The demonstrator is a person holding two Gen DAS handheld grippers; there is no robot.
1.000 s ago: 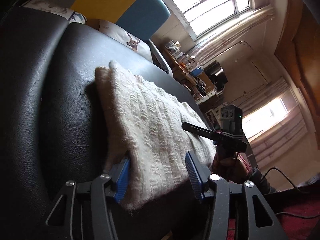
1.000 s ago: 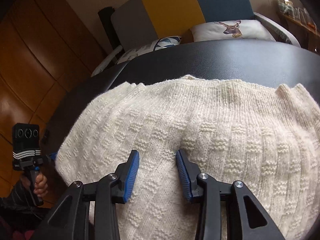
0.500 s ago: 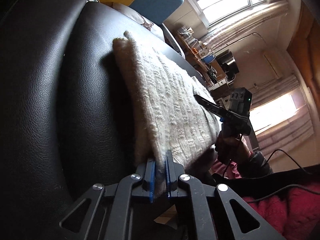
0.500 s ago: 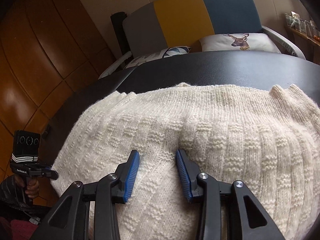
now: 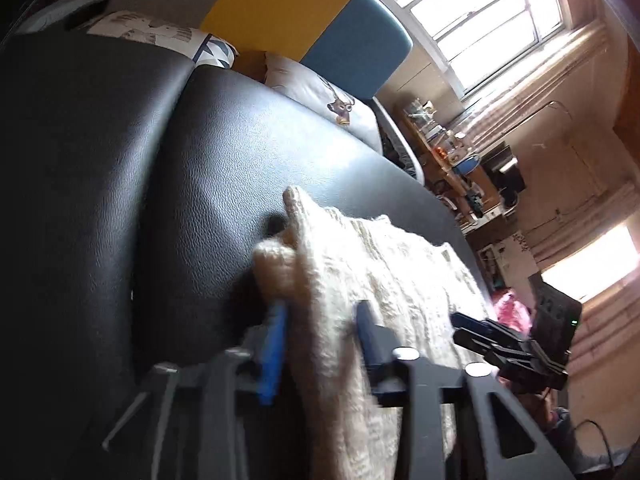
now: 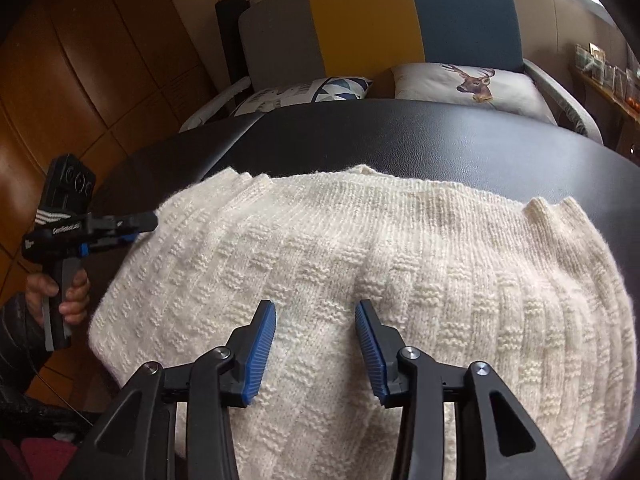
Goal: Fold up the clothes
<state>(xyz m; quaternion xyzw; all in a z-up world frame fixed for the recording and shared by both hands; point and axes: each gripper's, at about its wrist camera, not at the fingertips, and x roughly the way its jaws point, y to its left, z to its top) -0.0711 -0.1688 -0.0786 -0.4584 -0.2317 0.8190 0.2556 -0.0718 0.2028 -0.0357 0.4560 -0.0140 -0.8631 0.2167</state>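
Cream knit sweater (image 6: 360,280) spread on a black leather surface (image 6: 440,136), a gripper at each side.

Left wrist view: the left gripper (image 5: 320,344) has its blue-padded fingers (image 5: 272,352) parted, with the sweater's edge bunched between them (the frame is blurred, so whether the pads touch the knit I cannot tell). The sweater runs away across the black surface; the right gripper (image 5: 460,326) shows at the far side, its jaws looking nearly together from here. Behind stand a yellow and blue chair back (image 5: 312,24) and a stag-print cushion (image 5: 320,96).
Right wrist view: the right gripper's fingers (image 6: 260,352) stand wide apart above the sweater's textured middle, holding nothing. At left a hand (image 6: 64,292) holds the left gripper, whose body carries white lettering, roughly "GenRobot.AI" (small, not surely read).
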